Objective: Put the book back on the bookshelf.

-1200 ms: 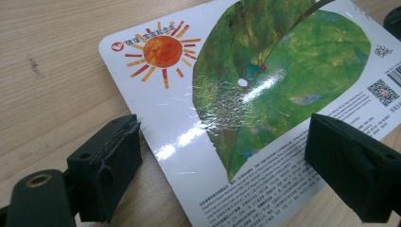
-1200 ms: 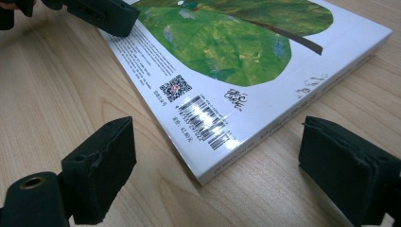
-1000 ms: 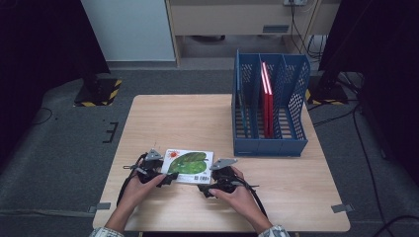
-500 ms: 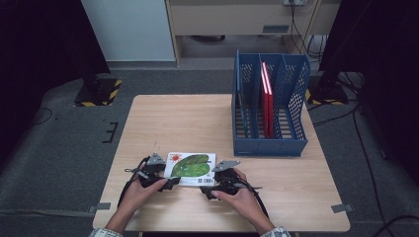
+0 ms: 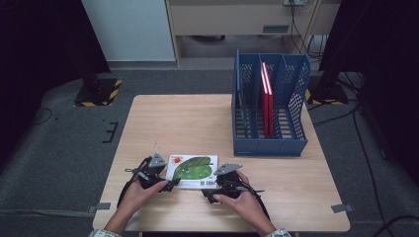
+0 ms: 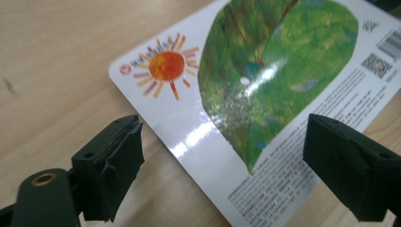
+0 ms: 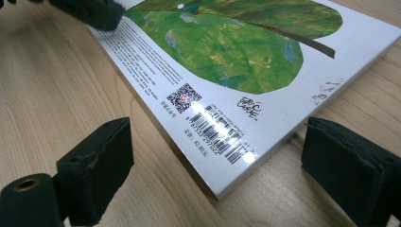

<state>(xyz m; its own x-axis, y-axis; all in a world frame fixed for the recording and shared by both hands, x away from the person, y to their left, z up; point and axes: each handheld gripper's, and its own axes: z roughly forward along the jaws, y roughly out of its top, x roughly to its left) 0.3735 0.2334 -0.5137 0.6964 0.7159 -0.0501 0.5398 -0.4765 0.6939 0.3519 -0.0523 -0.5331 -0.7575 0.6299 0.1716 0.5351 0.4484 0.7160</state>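
Right gripper (image 7: 215,182) jaws just opened wider, straddling the book's (image 7: 246,71) barcode corner, pads clear; left gripper (image 6: 222,175) likewise wide. Book lies flat on counter (image 5: 197,118); no grasp yet.

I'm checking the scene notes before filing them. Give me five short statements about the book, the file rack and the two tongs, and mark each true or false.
1. The picture book lies flat on the wooden table. True.
2. The left tongs are clamped shut on the book. False: their jaws stand open, straddling the book's corner near the printed sun.
3. The blue file rack holds a red book standing upright. True.
4. The picture book's cover shows a large blue fish. False: it shows a big green leaf.
5. The right tongs are open at the corner with the barcode. True.
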